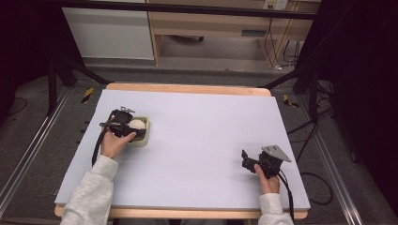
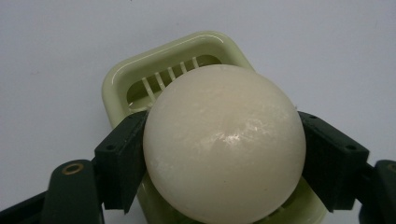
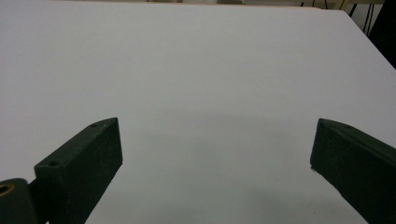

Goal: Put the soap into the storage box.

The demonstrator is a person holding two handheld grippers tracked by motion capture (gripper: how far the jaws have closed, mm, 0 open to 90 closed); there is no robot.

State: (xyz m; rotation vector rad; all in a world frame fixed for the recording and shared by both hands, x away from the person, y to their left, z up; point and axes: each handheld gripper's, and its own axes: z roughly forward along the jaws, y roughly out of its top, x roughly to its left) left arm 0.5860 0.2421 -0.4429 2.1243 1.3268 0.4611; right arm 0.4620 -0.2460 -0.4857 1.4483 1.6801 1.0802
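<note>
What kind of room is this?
Probably a lab or workshop set up for recording: a table with a plain grey top, black stands beside it, and cables trailing over the floor.

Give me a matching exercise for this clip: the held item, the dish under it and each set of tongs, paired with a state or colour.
Things:
1. round cream-white egg-like ball
2. pale green plastic slotted dish
3. left tongs
4. right tongs

States:
A. open, holding nothing
B. shut on the ball
C. clamped between two black jaws
D. sits on the table beneath the ball

Pairs: 1-C, 2-D, 3-B, 4-A
</note>
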